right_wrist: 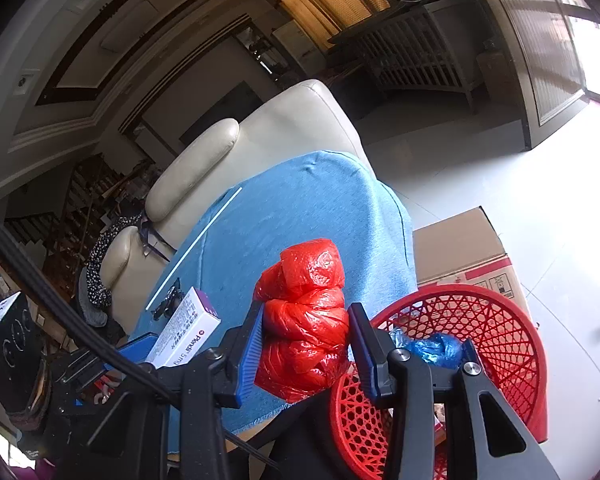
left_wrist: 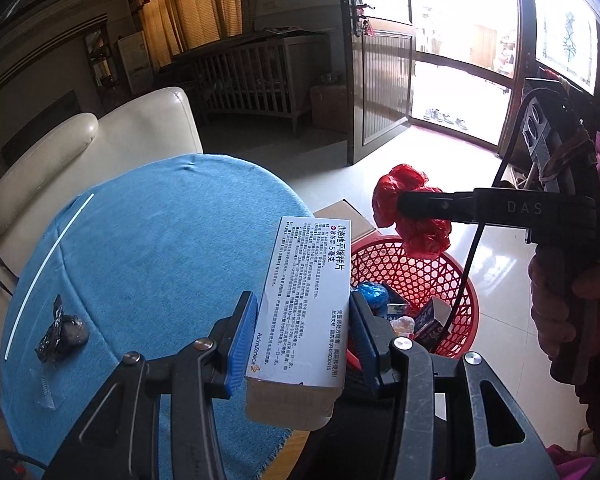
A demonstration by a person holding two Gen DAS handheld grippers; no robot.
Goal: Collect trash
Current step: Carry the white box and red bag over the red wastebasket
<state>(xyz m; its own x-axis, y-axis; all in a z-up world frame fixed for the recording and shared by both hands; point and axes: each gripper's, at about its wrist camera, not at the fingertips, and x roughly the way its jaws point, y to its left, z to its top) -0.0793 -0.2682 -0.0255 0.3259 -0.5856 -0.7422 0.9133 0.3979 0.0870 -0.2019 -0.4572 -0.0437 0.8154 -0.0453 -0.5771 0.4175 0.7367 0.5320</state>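
A blue cloth (left_wrist: 148, 240) covers the round table beside a cream leather armchair (left_wrist: 100, 148) as two hand-held grippers carry trash toward a red mesh basket (left_wrist: 416, 276) on the pale tiled floor.

At about 8 o'clock in the left wrist view, a crumpled black wrapper (left_wrist: 62, 330) lies on the cloth just beside a thin white strip (left_wrist: 48, 264) that runs along the table's left edge. At 6 o'clock, the left gripper (left_wrist: 304, 340) clamps a white medicine box (left_wrist: 304, 300) printed with Chinese text, its blue pads (left_wrist: 242, 344) pressing both long sides; the box hangs over the table's right edge, next to the basket.

Toward 3 o'clock, the right gripper (left_wrist: 404, 210) grips a scrunched red plastic bag (left_wrist: 412, 212) above the basket's rim, a person's hand (left_wrist: 560, 304) around its handle. Inside the basket lie a blue crumpled bag (left_wrist: 374, 294) and small cartons. A brown cardboard box (left_wrist: 348, 220) stands behind it.

In the right wrist view, the red plastic bag sits at 6 o'clock between narrow-set jaws over the cloth's edge, the basket at 4 o'clock, the medicine box at 8 o'clock.
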